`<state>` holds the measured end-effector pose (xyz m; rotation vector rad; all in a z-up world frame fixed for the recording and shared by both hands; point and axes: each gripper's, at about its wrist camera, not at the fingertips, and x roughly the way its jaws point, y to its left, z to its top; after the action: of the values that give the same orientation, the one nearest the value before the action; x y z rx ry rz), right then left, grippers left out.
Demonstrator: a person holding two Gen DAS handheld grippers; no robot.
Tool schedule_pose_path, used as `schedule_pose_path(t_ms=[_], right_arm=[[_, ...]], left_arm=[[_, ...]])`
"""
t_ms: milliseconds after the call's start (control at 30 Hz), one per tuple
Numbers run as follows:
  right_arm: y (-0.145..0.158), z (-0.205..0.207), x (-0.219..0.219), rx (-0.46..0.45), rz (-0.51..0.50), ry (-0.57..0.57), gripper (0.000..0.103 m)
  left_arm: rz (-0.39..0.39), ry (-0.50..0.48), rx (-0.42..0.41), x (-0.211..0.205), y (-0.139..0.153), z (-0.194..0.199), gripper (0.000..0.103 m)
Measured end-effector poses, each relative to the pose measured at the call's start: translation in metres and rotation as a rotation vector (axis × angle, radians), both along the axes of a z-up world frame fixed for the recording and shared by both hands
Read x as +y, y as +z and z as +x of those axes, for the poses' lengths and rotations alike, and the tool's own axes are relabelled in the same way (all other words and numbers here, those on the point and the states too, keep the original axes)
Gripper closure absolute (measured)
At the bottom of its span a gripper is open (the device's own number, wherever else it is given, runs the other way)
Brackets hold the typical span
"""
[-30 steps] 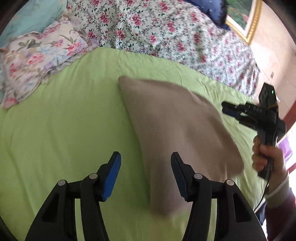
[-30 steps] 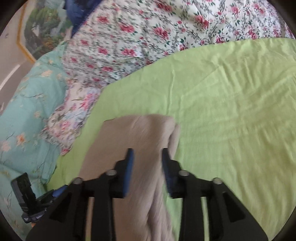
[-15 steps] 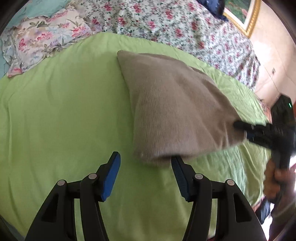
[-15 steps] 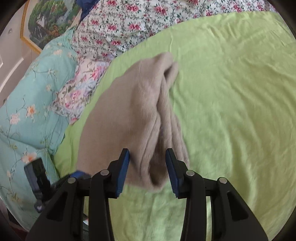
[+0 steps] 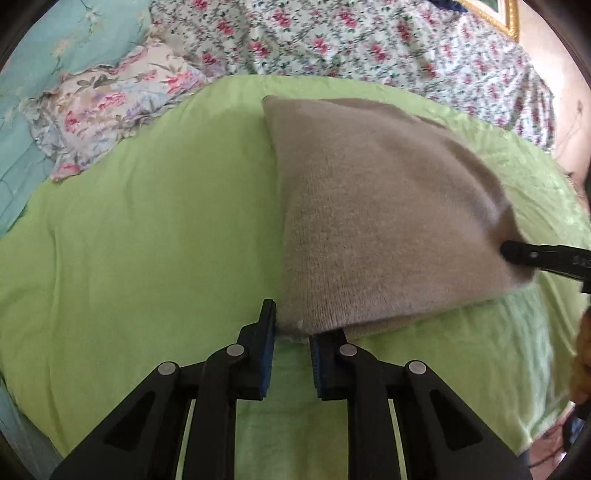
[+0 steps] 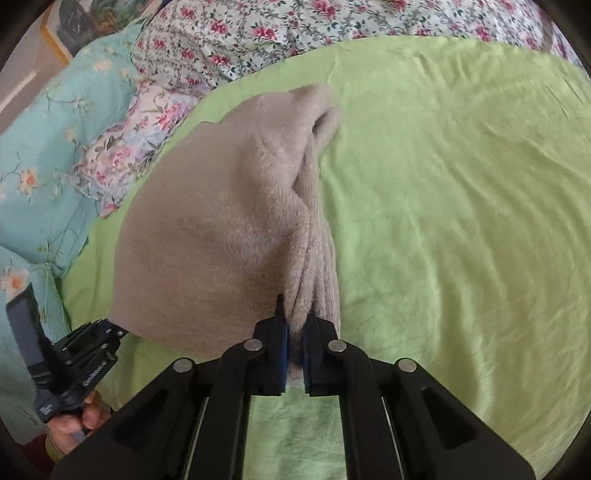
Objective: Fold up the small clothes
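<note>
A folded beige knit garment (image 5: pixel 369 206) lies on the green sheet (image 5: pixel 147 240). My left gripper (image 5: pixel 291 328) is at its near left corner, jaws closing, with the corner pinched between the blue pads. In the right wrist view the same garment (image 6: pixel 221 221) shows stacked folds along its right edge. My right gripper (image 6: pixel 295 325) is closing on the near end of those folds, and the cloth fills the narrow gap. Each gripper shows in the other's view: the right gripper (image 5: pixel 517 254) at the garment's right corner, the left gripper (image 6: pixel 114 330) at its left corner.
A floral quilt (image 5: pixel 369 37) and a flowered pillow (image 5: pixel 110 110) border the green sheet (image 6: pixel 443 184) at the back. A teal cover (image 6: pixel 55 129) lies along the left side. A hand (image 6: pixel 74 424) holds the left gripper's handle. A framed picture (image 5: pixel 495 14) hangs at the far wall.
Both grippers came down and forward to the garment's near edge. Their jaws, wide apart before, have narrowed onto the two near corners of the cloth.
</note>
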<state>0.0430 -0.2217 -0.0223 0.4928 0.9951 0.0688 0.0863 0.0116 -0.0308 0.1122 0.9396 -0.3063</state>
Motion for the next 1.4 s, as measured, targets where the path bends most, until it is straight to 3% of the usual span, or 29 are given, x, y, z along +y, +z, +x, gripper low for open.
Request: schedule_pose_path(t_ms=[100, 300, 433, 533, 633, 667, 700, 800, 967, 1167, 1233, 1300, 1400], right_arm=[[0.015, -0.005, -0.007, -0.006, 0.006, -0.022, 0.089], [0.068, -0.006, -0.009, -0.163, 0.025, -0.041, 0.086], [0.060, 0.028, 0.019, -0.156, 0.056, 0.020, 0.086], [0.037, 0.052, 0.024, -0.092, 0.052, -0.004, 0.086], [0.015, 0.064, 0.008, -0.054, 0.032, -0.069, 0.093], [0.007, 0.070, 0.002, -0.041, 0.025, -0.083, 0.102], [0.004, 0.073, -0.001, -0.038, 0.019, -0.091, 0.103], [-0.001, 0.078, -0.007, -0.049, 0.024, -0.094, 0.103], [0.012, 0.070, 0.000, -0.067, 0.010, -0.083, 0.102], [0.048, 0.013, 0.033, -0.148, -0.007, 0.020, 0.099], [0.039, 0.002, 0.042, -0.096, -0.097, 0.026, 0.099], [0.011, -0.006, 0.041, 0.012, -0.210, 0.004, 0.100], [0.001, -0.018, 0.025, -0.032, -0.101, -0.033, 0.102]], left_arm=[[-0.072, -0.050, 0.021, 0.017, 0.014, -0.007, 0.083], [-0.282, -0.133, -0.057, 0.060, 0.067, -0.014, 0.080], [-0.350, -0.203, -0.098, 0.043, 0.072, 0.010, 0.080], [-0.394, -0.251, -0.020, 0.025, 0.056, 0.030, 0.083], [-0.342, -0.286, 0.085, 0.002, 0.022, 0.039, 0.083], [-0.314, -0.282, 0.113, -0.002, 0.012, 0.040, 0.083], [-0.299, -0.275, 0.136, -0.005, 0.003, 0.043, 0.084], [-0.350, -0.229, 0.144, -0.004, -0.003, 0.045, 0.084], [-0.356, -0.185, 0.135, -0.004, 0.000, 0.037, 0.086], [-0.301, -0.188, 0.112, -0.006, 0.005, 0.022, 0.085], [-0.279, -0.190, 0.100, -0.007, 0.006, 0.020, 0.085], [-0.250, -0.194, 0.093, -0.008, 0.006, 0.017, 0.085], [-0.222, -0.195, 0.089, -0.011, 0.005, 0.015, 0.085]])
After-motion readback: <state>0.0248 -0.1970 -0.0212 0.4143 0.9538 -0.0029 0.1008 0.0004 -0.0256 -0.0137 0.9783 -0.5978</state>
